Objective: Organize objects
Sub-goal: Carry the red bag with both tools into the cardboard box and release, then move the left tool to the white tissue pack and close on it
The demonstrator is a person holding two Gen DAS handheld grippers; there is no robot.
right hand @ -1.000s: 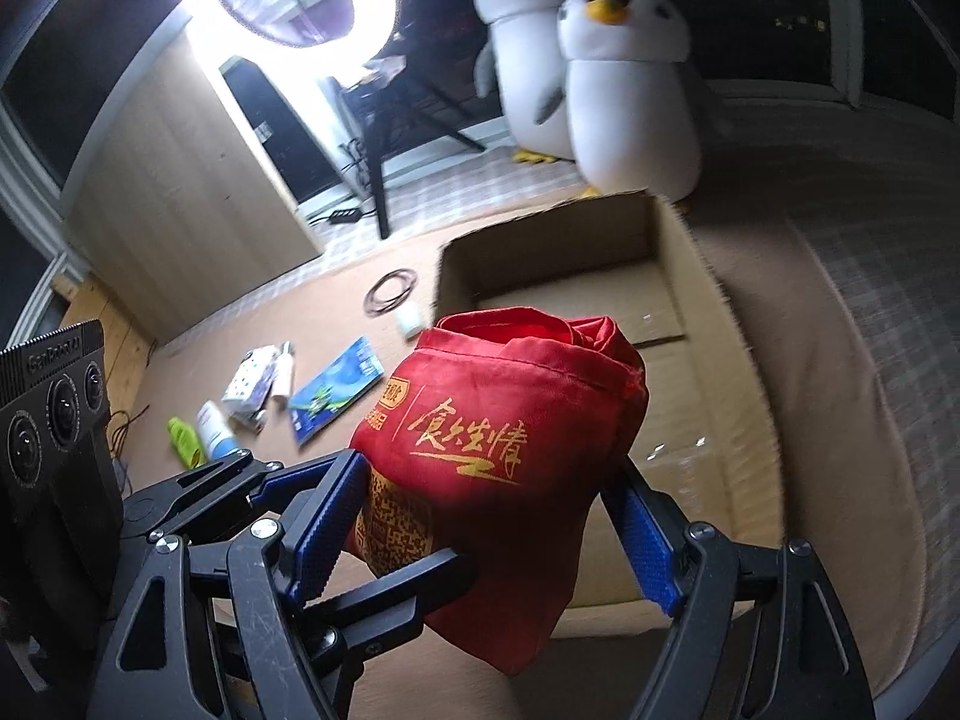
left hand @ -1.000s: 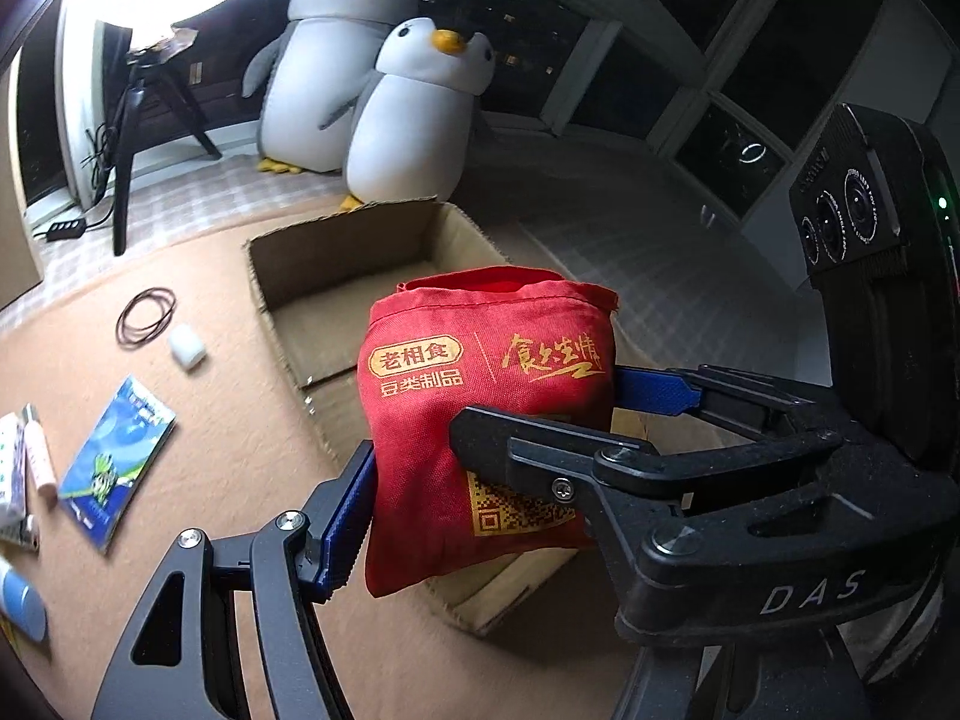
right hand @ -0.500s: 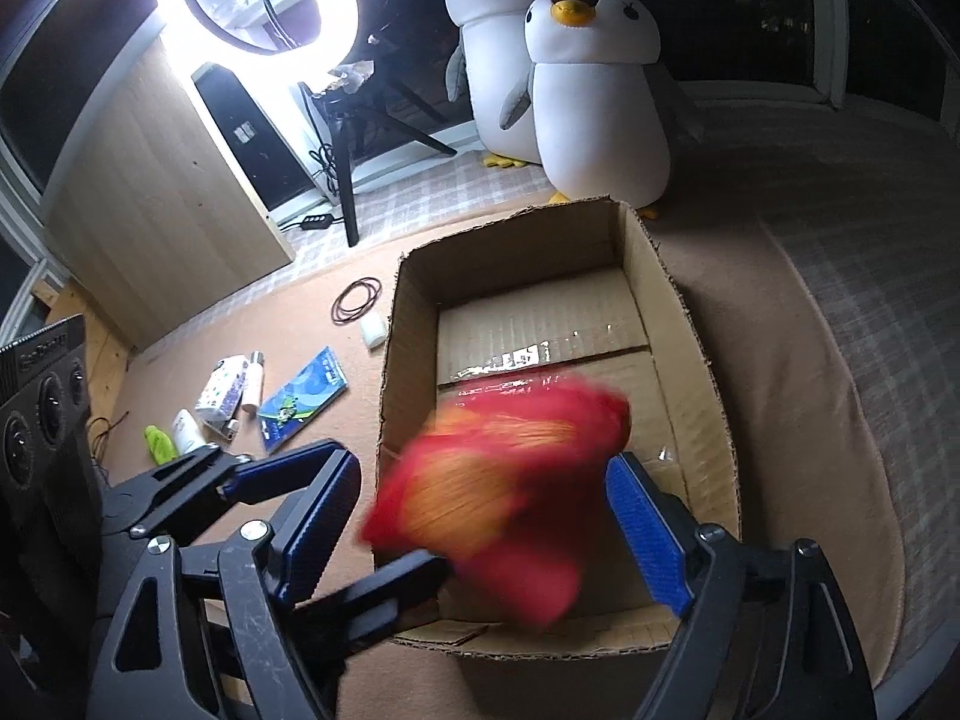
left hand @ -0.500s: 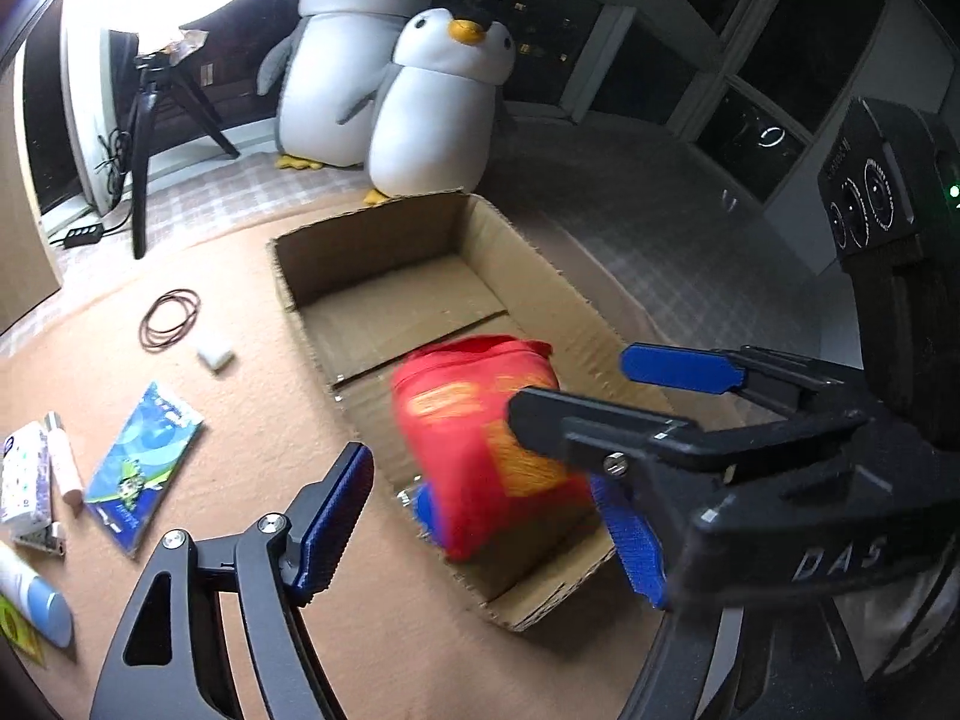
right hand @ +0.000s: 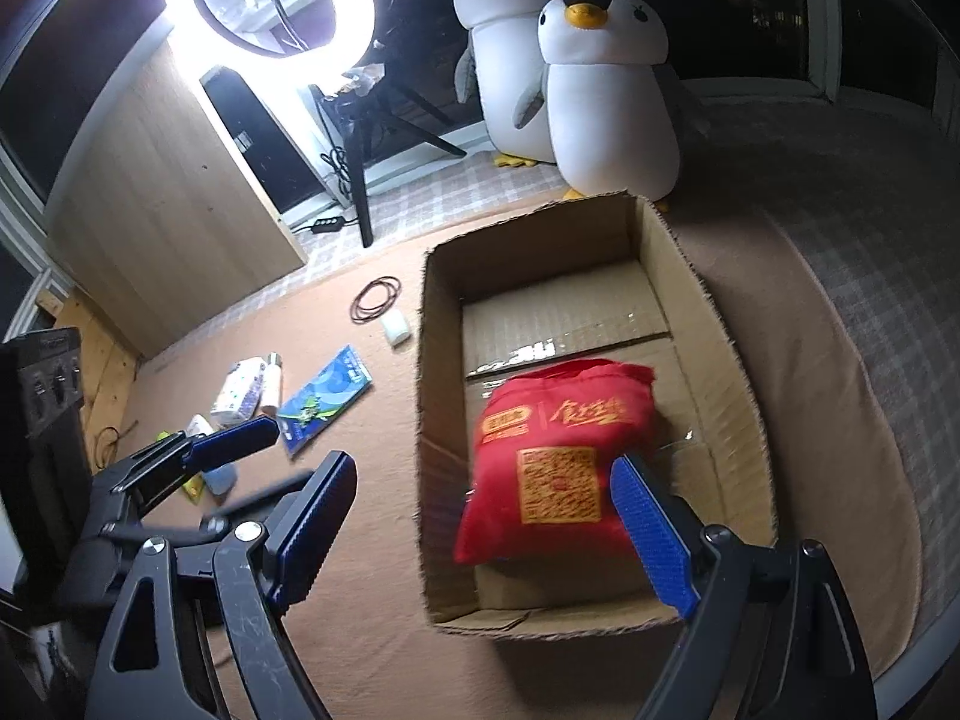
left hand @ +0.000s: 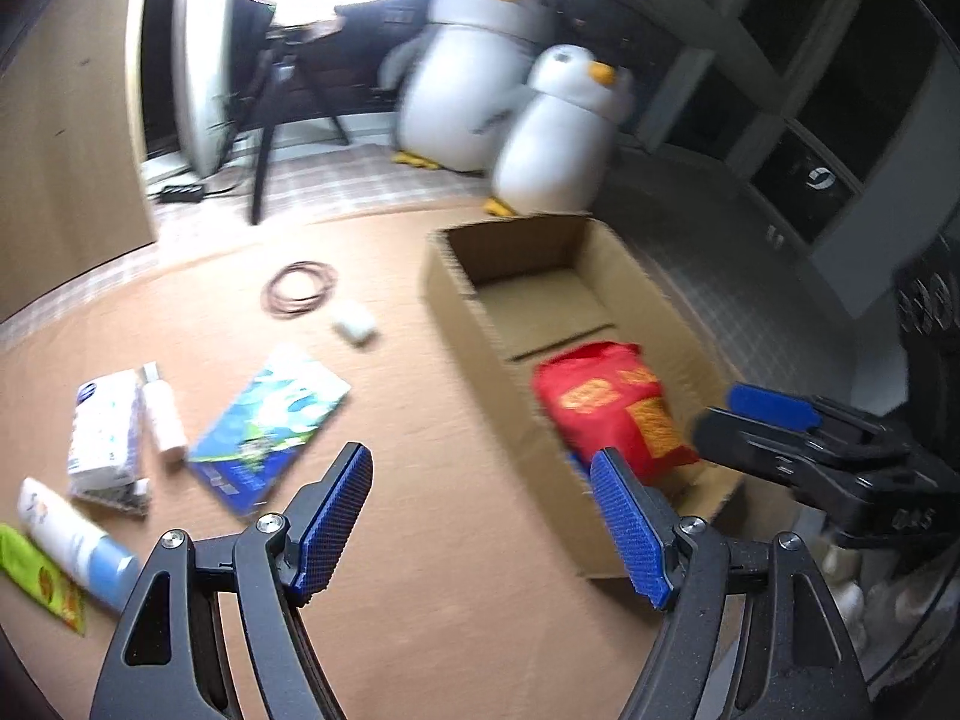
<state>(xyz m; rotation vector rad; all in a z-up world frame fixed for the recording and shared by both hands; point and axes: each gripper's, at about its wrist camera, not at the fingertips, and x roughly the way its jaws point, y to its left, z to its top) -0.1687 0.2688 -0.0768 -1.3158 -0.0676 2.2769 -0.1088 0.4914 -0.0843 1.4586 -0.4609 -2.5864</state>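
— So, where's your red bag (right hand: 555, 456) sitting?
— Inside the cardboard box (right hand: 711, 324), at the near end, leaning on the box floor, printed side up.
— And your right tool (right hand: 480, 528)?
— Jaws wide apart, nothing clamped; one blue pad (right hand: 651, 531) shows in front of the bag's lower corner, and you can't tell whether it touches.
— Your left tool (left hand: 480, 525)?
— Spread just as wide and empty, above the brown mat (left hand: 390, 600) beside the box.
— Anything else out there?
— A blue booklet (left hand: 270, 420), tubes, a tissue pack and dark loops lie on the mat, two plush penguins (right hand: 606, 90) behind the box.
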